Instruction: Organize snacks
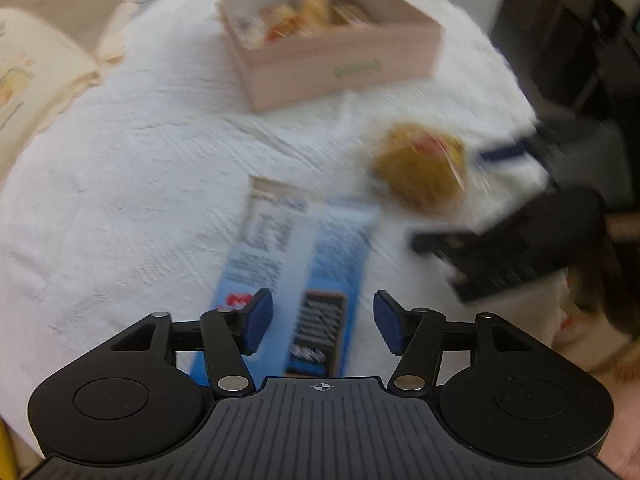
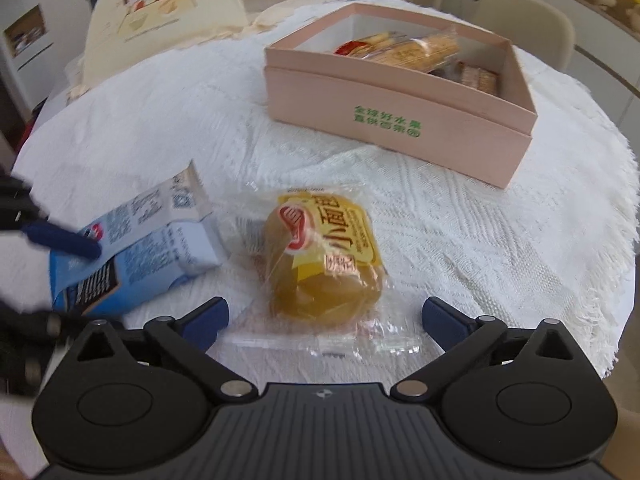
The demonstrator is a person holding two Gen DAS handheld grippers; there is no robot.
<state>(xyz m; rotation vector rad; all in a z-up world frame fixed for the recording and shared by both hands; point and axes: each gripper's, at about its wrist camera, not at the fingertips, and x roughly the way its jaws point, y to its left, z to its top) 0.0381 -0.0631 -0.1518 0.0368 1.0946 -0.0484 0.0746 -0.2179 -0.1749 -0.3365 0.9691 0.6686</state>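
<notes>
A blue and white carton (image 1: 304, 264) lies on the white tablecloth, its near end between the open fingers of my left gripper (image 1: 323, 322); it also shows in the right wrist view (image 2: 136, 248). A wrapped yellow bun (image 2: 324, 256) lies in front of my open right gripper (image 2: 325, 318), its clear wrapper edge between the fingers; the left wrist view shows it blurred (image 1: 420, 168). A pink box (image 2: 400, 120) with several wrapped snacks inside stands farther back, also in the left wrist view (image 1: 340, 64). The left wrist view is blurred by motion.
The round table has a white textured cloth (image 2: 500, 240) with a fringed edge on the right. A cream chair back (image 2: 160, 12) with a cartoon print stands behind the table, more chairs at the back right. The right gripper (image 1: 520, 240) shows in the left wrist view.
</notes>
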